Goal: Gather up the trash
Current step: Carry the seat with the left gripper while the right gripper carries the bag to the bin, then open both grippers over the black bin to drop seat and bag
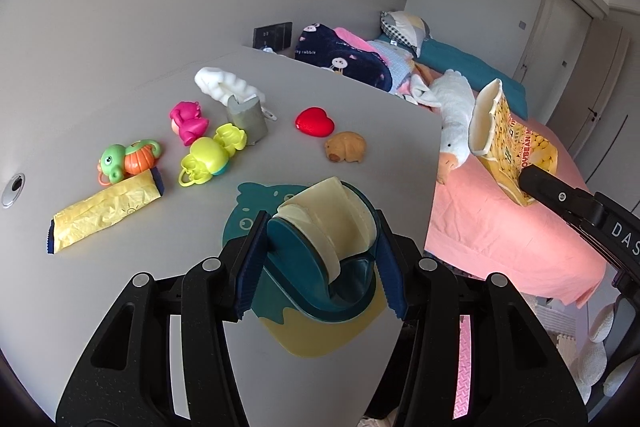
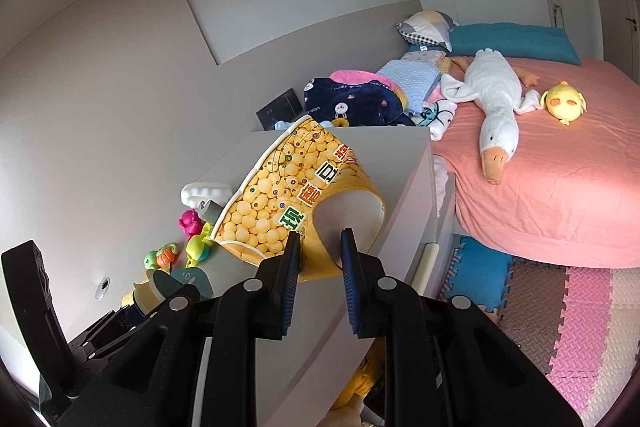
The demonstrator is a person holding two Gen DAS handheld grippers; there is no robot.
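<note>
Teal dustpan (image 1: 320, 267) holds crumpled paper (image 1: 332, 215) — left fingers (image 1: 250, 263) clamped.

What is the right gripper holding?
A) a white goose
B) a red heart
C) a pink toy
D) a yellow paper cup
D: the right gripper is pinching the rim of the yellow paper cup, and the left wrist view shows the same cup held out over the pink bed.

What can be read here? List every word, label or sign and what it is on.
"DAS": on the black arm of the right gripper, cut off at the picture's edge.
"rabbit": on the dark blue blanket; the word before it is blurred.
Large Chinese characters: on the yellow paper cup, seen tilted, not surely readable.
Yellow wrapper: no readable text.
</note>
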